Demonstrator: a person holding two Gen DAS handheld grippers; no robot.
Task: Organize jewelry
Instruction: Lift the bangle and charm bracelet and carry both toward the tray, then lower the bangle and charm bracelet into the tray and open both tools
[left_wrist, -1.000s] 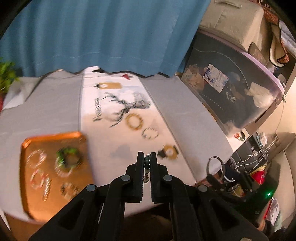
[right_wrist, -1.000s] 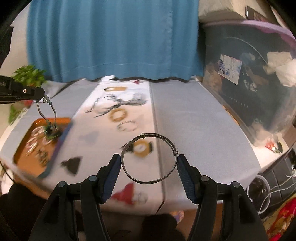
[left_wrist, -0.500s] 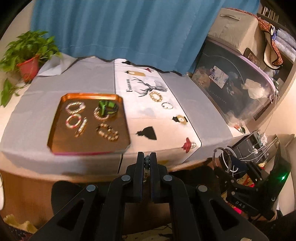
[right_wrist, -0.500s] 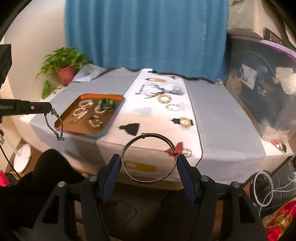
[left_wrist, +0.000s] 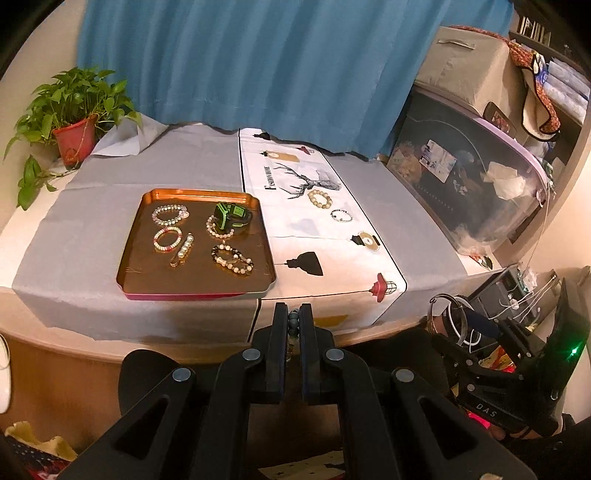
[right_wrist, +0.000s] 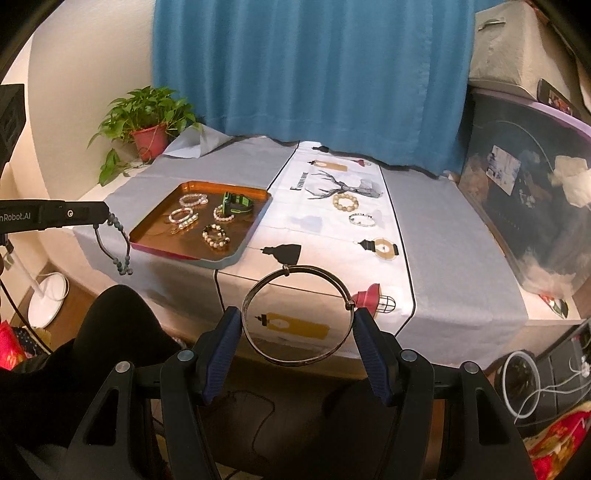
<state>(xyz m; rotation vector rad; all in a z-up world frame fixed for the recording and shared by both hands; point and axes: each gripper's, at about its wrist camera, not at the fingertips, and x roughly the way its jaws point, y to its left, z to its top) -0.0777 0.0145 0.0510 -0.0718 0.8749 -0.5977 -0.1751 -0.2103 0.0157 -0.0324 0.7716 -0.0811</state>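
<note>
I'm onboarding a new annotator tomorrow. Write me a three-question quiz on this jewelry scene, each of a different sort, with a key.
1. True or false: the right gripper holds a thin metal bangle between its jaws.
2. Multiple choice: the green and black band lies
A. on the white table runner
B. in the copper tray
C. beside the potted plant
3. Fill in: the left gripper is shut on a dark ____ bracelet that dangles from it.

Key:
1. True.
2. B. It lies in the copper tray, while a tan bead bracelet and a thin bracelet lie on the white table runner.
3. Beaded.
</note>
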